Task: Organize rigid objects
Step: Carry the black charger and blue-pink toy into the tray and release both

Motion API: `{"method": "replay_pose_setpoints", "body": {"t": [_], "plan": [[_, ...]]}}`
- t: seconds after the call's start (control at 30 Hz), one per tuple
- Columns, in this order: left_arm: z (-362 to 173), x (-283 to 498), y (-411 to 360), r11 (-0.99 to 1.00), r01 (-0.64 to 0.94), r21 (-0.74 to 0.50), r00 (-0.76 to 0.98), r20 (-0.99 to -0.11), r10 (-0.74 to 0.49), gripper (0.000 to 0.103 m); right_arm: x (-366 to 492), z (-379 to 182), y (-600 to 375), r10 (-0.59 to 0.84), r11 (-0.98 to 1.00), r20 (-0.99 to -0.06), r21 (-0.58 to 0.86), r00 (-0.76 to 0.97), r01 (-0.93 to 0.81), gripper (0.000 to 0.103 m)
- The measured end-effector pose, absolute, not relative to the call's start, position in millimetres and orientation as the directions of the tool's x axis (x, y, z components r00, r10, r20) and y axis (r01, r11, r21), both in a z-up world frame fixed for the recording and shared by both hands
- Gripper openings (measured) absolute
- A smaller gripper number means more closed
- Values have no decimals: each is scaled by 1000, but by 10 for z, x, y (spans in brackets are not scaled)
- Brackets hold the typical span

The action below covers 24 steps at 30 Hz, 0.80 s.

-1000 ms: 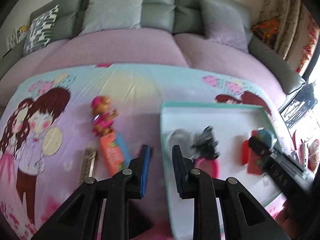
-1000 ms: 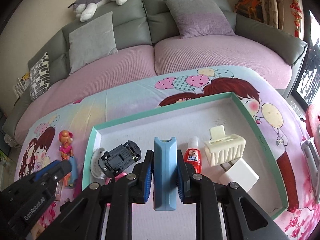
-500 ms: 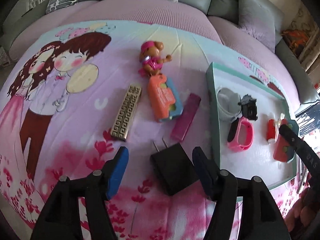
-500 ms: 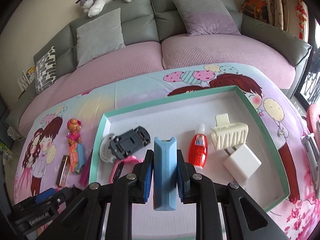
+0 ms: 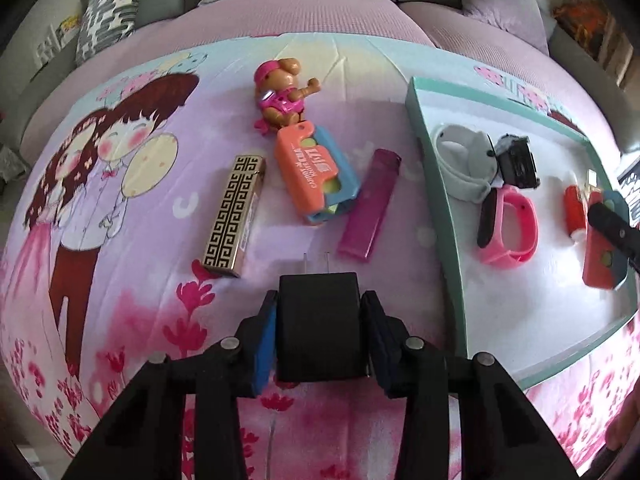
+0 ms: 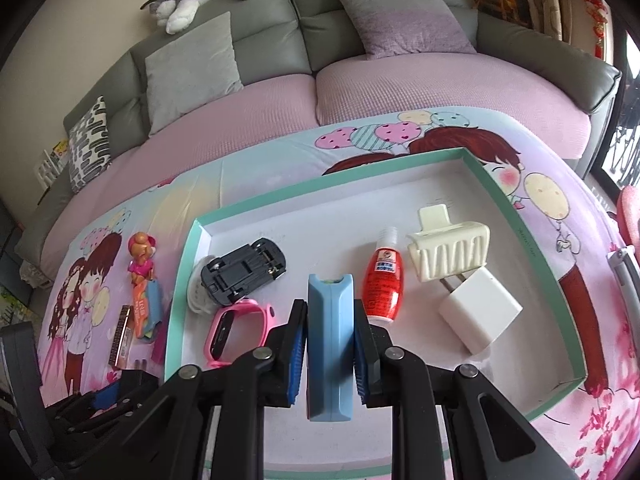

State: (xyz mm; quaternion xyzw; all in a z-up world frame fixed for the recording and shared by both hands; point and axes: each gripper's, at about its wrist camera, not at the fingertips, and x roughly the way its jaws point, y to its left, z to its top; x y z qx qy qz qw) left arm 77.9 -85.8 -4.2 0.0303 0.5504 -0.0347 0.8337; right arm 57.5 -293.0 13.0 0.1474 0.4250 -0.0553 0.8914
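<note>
My left gripper is shut on a black plug adapter that lies on the cartoon tablecloth, prongs pointing away. My right gripper is shut on a blue and orange case, held above the green-rimmed tray. The case also shows at the right edge of the left wrist view. Loose on the cloth lie a dog figure, an orange and blue case, a magenta lighter and a gold patterned lighter.
In the tray lie a toy car, a pink watch, a grey band, a red bottle, a cream hair clip and a white charger. A sofa stands behind the table.
My left gripper swung left from the tray, came down around the black plug adapter and closed on it. My right gripper kept the blue case and drew back a little.
</note>
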Motion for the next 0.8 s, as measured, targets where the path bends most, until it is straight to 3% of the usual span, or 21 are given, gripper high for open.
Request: {"method": "replay_pose_setpoints", "body": {"t": [0.2, 0.43, 0.8], "plan": [[225, 769, -784, 992, 74, -104, 444, -887, -126, 42, 604, 69, -2922, 38, 951, -787, 217, 616, 219, 22], [738, 740, -1177, 961, 212, -180, 536, -800, -268, 42, 570, 183, -2941, 23, 951, -763, 216, 646, 222, 23], [318, 913, -1507, 931, 243, -274, 431, -829, -357, 42, 661, -18, -3005, -25, 952, -816, 158, 577, 264, 23]]}}
